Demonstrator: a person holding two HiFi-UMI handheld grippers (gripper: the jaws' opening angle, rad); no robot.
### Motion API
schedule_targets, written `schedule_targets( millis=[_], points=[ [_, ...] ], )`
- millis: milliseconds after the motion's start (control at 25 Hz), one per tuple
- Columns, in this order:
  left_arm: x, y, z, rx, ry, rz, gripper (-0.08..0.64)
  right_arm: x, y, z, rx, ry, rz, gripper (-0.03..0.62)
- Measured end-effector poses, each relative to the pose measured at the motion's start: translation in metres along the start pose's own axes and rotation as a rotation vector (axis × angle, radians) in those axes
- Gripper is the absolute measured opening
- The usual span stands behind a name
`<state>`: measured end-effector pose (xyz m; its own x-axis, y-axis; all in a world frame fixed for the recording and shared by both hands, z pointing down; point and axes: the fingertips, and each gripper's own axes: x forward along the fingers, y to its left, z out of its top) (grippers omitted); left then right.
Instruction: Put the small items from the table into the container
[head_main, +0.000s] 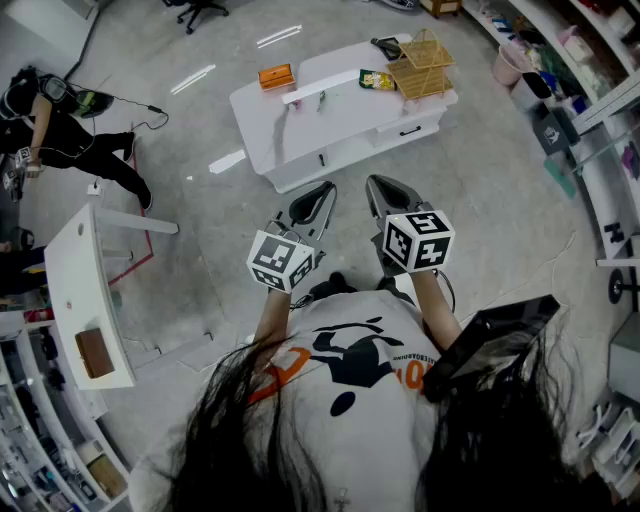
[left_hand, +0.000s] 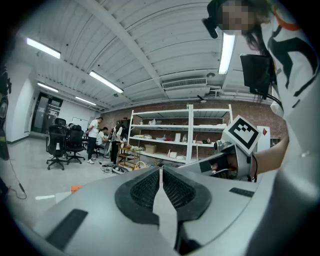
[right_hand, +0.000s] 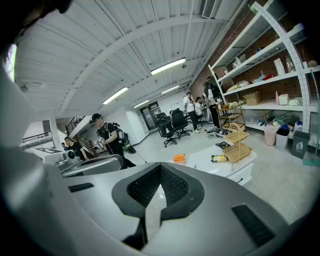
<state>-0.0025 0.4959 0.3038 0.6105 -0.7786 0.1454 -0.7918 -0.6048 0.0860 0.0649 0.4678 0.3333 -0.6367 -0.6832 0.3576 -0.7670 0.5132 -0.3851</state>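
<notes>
I see both grippers held out level, side by side, in front of the person's chest, and the task's things all lie well beyond their fingertips, untouched. The white table (head_main: 300, 125) stands far ahead of both tips. On it, an orange item (head_main: 276, 75) lies ahead of the left gripper (head_main: 322, 188) and slightly to the left of its tip. A green and yellow packet (head_main: 377, 80) lies almost straight ahead of the right gripper (head_main: 376, 182). The wire basket (head_main: 425, 62), a tiered container, stands just to the right of that packet, so ahead and to the right of the right fingertips. A dark item (head_main: 388, 46) lies just beyond the packet. The left gripper's jaws are pressed together with nothing between them. The right gripper's jaws are likewise fully closed and empty.
</notes>
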Motion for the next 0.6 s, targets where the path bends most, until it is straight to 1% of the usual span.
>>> schedule_targets(
  millis=[120,280,360,440,520,600],
  points=[
    [-0.005,0.008,-0.004,0.082,0.033,-0.008,0.012,0.01,0.007,-0.001,0.004,-0.001,0.004,0.014],
    [-0.01,0.01,-0.008,0.25,0.094,-0.054,0.012,0.021,0.014,-0.001,-0.006,-0.008,0.003,0.014],
    [-0.011,0.011,-0.012,0.312,0.127,-0.076,0.012,0.027,0.017,0.001,-0.009,-0.016,0.005,0.014],
    [-0.013,0.015,-0.014,0.322,0.141,-0.094,0.012,0.034,0.021,0.003,-0.005,-0.024,0.005,0.014],
    [-0.016,0.021,-0.015,0.297,0.136,-0.102,0.011,0.041,0.024,0.003,0.001,-0.029,0.002,0.014],
    [-0.019,0.03,-0.015,0.285,0.123,-0.09,0.011,0.048,0.026,0.002,0.008,-0.035,-0.003,0.014]
  ],
)
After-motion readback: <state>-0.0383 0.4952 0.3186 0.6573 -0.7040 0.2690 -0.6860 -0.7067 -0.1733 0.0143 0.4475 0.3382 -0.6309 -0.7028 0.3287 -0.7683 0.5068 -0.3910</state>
